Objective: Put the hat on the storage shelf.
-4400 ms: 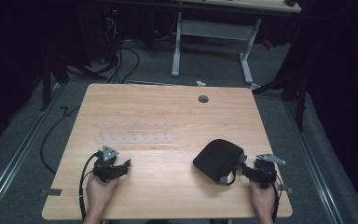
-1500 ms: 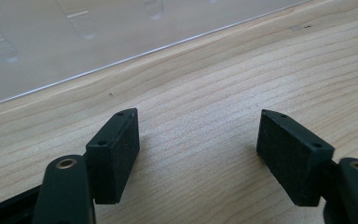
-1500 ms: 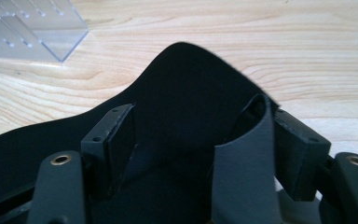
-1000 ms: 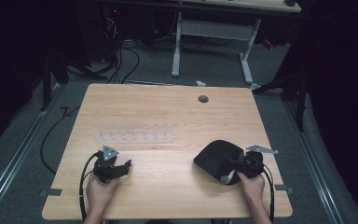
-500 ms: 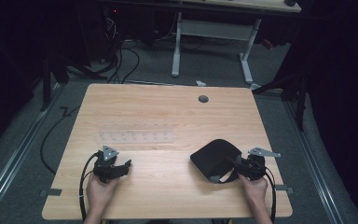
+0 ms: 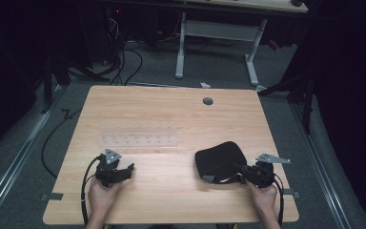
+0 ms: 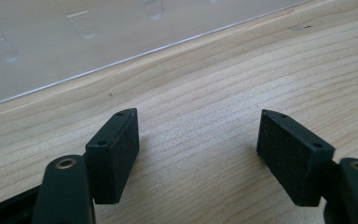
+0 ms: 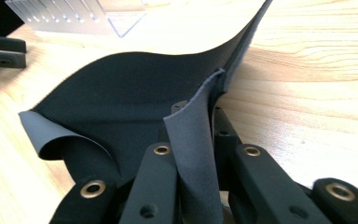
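Toward the near right of the surface (image 6: 171, 114) lies the black mat (image 6: 219, 160), thin, soft and floppy by the look of it; we judge it light, apt to fold and drag rather than lift flat, so an edge or corner is the place to pinch. Our right tongs (image 8: 200, 135) have just been closing and now pinch a turned-up flap of its near edge. Our left tongs (image 7: 198, 154) rest wide open on bare wood, holding nothing, just short of the clear plastic tray (image 6: 138, 138).
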`<state>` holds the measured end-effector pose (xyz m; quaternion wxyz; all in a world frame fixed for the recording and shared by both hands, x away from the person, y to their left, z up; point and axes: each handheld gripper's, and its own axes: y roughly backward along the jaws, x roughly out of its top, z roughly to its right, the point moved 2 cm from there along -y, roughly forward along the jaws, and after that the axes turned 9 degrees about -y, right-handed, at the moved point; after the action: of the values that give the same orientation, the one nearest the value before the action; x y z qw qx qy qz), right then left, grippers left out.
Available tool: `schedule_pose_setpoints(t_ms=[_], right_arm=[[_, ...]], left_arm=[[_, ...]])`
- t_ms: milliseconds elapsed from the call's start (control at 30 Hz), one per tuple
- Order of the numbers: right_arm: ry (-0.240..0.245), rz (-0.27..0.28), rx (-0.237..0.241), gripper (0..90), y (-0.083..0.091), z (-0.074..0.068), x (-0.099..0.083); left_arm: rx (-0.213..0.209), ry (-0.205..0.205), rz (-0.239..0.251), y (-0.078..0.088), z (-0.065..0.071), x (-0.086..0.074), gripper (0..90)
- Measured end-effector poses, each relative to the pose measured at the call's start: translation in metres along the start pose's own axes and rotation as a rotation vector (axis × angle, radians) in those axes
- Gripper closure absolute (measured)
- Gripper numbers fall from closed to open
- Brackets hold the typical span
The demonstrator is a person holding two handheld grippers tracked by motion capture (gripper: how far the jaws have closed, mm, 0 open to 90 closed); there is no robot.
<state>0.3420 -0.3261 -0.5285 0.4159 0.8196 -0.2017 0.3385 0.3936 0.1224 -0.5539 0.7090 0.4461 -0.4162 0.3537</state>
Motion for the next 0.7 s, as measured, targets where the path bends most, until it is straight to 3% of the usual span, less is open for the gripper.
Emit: schedule_pose_setpoints(t_ms=[700], right_arm=[[0.010, 0.028, 0.020, 85.0, 0.020, -0.026, 0.012]], left_arm=[[0.003, 0.001, -0.001, 0.000, 0.000, 0.000, 28.8]])
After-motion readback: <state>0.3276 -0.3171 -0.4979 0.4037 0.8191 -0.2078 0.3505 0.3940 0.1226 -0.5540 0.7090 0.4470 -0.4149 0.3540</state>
